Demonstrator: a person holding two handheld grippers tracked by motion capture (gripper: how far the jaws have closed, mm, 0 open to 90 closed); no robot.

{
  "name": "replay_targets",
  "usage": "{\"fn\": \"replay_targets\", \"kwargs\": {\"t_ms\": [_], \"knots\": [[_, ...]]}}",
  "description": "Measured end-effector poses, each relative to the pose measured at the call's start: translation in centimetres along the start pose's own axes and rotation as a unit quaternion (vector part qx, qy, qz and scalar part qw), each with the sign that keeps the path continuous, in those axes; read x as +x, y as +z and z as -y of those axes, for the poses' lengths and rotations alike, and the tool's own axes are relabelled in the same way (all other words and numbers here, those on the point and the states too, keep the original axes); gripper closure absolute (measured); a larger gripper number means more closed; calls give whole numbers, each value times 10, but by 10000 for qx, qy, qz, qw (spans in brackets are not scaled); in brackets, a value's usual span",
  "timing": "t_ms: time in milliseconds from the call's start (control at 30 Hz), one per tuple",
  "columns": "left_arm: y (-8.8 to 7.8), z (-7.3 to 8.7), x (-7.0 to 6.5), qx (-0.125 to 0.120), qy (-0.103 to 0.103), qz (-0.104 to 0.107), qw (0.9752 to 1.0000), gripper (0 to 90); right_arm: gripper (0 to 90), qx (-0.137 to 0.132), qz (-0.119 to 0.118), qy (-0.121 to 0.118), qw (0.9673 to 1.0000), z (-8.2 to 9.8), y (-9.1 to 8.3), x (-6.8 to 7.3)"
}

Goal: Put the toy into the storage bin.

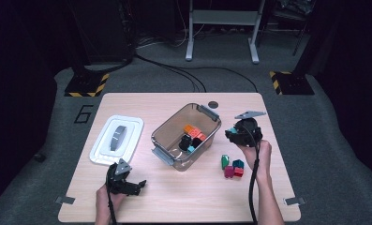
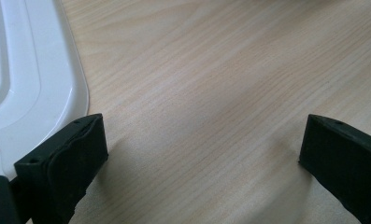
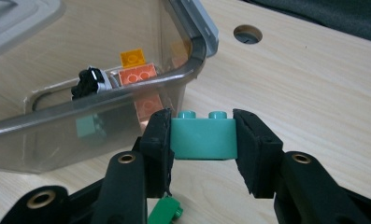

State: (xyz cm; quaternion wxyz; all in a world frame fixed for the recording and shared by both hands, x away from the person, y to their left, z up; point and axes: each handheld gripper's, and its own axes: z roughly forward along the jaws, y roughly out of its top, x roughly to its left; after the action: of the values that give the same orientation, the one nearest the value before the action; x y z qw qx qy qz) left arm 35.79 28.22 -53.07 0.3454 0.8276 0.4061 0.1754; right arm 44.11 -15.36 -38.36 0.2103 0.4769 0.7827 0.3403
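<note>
My right gripper [image 1: 231,131] is shut on a teal brick [image 3: 203,138], studs up, held above the table just right of the clear plastic bin [image 1: 161,132]. In the right gripper view the bin's rim [image 3: 103,100] is close in front of the brick. Inside the bin lie orange bricks [image 3: 137,74], a black toy piece [image 3: 87,81] and a teal brick [image 3: 89,125]. My left gripper [image 1: 136,186] rests low at the table's front left, open, with bare wood between its jaws [image 2: 202,140].
A white lid [image 1: 116,138] lies left of the bin; its edge [image 2: 38,93] is beside my left jaw. Green, teal, magenta and red bricks [image 1: 232,166] sit in a cluster on the table right of the bin. A cable hole [image 1: 213,104] is near the far edge.
</note>
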Motion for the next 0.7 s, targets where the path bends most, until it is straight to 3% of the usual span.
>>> {"fn": "replay_targets", "kwargs": {"t_ms": [700], "knots": [[0,0,0,1,-1,-1,10000,9,584,-161,-180,-365,9990,-35,-1,21]]}}
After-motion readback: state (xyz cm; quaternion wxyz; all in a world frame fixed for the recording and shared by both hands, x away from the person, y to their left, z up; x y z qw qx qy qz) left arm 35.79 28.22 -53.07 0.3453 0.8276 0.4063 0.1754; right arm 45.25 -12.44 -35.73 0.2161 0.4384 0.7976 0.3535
